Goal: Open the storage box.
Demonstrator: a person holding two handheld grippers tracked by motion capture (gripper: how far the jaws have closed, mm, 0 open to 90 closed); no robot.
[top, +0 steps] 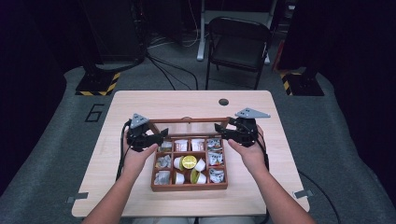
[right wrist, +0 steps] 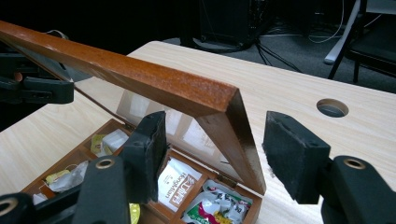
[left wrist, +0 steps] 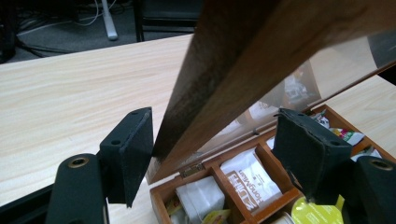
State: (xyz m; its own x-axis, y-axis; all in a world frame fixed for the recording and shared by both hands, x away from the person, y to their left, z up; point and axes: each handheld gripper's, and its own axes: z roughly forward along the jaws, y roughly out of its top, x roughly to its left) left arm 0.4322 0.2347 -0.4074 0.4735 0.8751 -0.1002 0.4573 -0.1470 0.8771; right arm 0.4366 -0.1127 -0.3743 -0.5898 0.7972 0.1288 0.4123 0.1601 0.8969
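Two claws straddle the raised lid of a wooden tea box.

The box (top: pixel 189 185) sits mid-tabletop (top: pixel 140 102), its glass-paned lid (top: pixel 189 120) tilted up over compartments of sachets (top: pixel 163 161) and cups (top: pixel 189 162). The left claw (left wrist: pixel 212 154) is spread across the lid's side rail, one pad touching the wood, the other clear of it. The right claw (right wrist: pixel 215 154) is spread around the opposite corner, neither pad pressing that I can tell. Since neither side looks firmly pinched, the lid could slip and drop shut, or, if one hand leads, twist on its small hinge (left wrist: pixel 192 169) and drag the box across the tabletop.
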